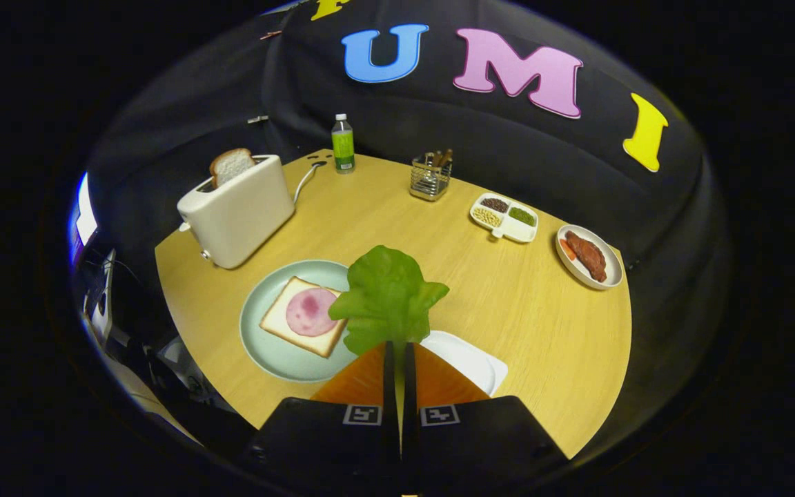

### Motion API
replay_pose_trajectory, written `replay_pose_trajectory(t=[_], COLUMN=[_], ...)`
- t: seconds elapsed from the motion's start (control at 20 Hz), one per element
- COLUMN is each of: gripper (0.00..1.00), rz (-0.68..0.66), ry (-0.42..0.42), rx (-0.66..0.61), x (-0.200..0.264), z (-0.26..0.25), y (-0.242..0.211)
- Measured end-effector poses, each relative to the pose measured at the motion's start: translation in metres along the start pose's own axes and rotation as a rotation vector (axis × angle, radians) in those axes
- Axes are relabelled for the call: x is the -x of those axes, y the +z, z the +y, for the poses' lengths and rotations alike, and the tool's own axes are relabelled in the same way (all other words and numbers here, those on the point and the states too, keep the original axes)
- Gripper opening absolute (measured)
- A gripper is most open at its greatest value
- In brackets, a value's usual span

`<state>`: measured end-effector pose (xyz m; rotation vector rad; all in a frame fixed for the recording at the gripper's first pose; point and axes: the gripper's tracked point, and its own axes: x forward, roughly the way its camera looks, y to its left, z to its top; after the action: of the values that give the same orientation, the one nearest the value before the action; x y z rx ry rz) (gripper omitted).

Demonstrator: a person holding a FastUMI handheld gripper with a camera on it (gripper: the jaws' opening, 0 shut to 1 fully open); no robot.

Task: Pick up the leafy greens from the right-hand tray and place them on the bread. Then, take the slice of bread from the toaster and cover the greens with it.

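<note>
the leafy greens (387, 298) stand upright, a ruffled green leaf pinched at its stem between the gripper (398, 348) fingers, held above the table. just beside it, the bread (304, 317) lies flat on a pale green plate (270, 348), topped with a round pink slice of ham (310, 311). the white right-hand tray (470, 360) sits under the fingers. farther back, a slice of bread (232, 166) pokes up from the white toaster (237, 210).

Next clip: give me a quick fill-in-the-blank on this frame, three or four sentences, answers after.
1. The gripper is shut on the ____.
2. The bread on the plate is topped with a round slice of ____.
3. A second slice of bread stands in the ____.
4. The green-labelled bottle stands ____ the toaster, by the wall.

Answers: leafy greens; ham; toaster; beyond
</note>
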<state>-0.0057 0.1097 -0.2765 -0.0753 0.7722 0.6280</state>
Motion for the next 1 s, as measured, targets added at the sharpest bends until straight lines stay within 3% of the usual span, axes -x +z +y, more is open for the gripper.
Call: replay_pose_trajectory(t=[0.3,0.55,0.85,1.0], gripper=[0.06,0.06,0.06,0.06], rz=[-0.003,0.036,0.115,0.12], ry=[0.095,0.162,0.169,0.129], rx=[0.059,0.083,0.132,0.138], x=[-0.018,-0.041,-0.063,-0.074], z=[0.059,0.102,0.118,0.112], y=[0.034,0.032,0.012,0.009])
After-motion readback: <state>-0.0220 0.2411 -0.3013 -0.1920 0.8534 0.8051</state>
